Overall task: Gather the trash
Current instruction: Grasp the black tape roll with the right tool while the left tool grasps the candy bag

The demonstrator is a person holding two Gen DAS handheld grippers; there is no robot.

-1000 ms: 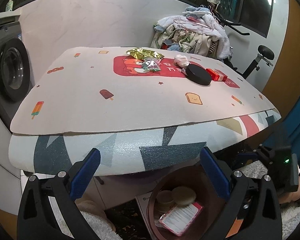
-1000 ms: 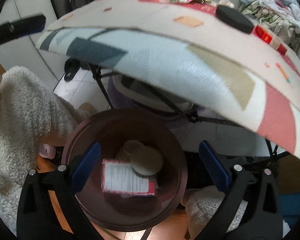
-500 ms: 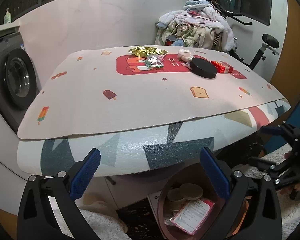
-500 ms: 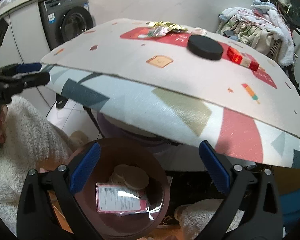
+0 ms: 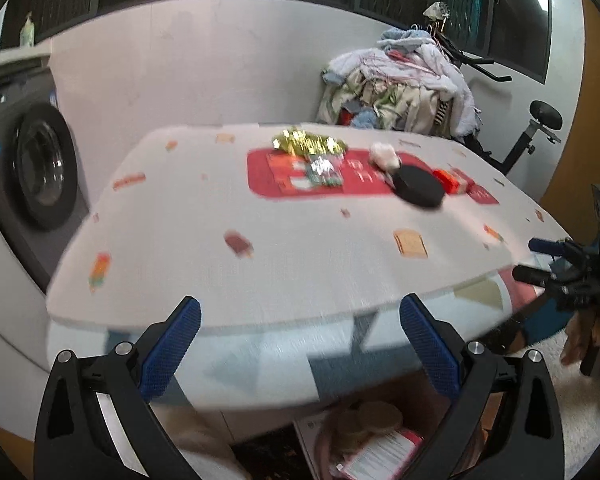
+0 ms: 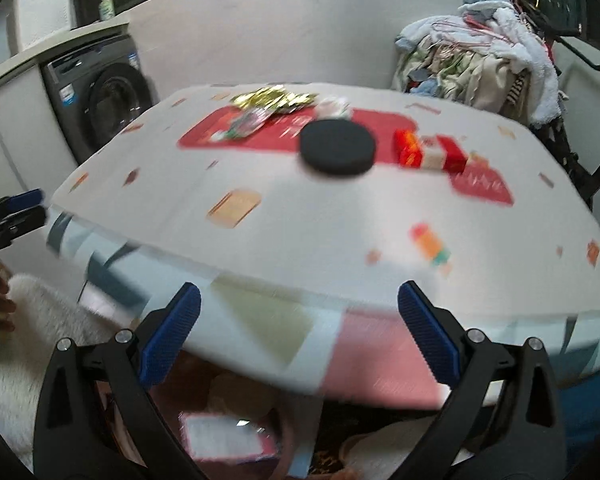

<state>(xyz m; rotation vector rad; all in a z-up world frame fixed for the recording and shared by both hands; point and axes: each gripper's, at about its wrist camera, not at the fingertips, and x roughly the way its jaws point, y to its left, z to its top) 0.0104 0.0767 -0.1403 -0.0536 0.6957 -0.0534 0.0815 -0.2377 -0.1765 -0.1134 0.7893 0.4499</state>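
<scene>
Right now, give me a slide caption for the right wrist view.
Open right gripper faces the table holding a black disc, red box and gold wrapper.

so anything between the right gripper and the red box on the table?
Nothing visible blocks it. The right gripper is open and empty at the table's near edge. The red box lies across bare mat. The black disc sits just left of the box, apart from it, off the direct line.
</scene>
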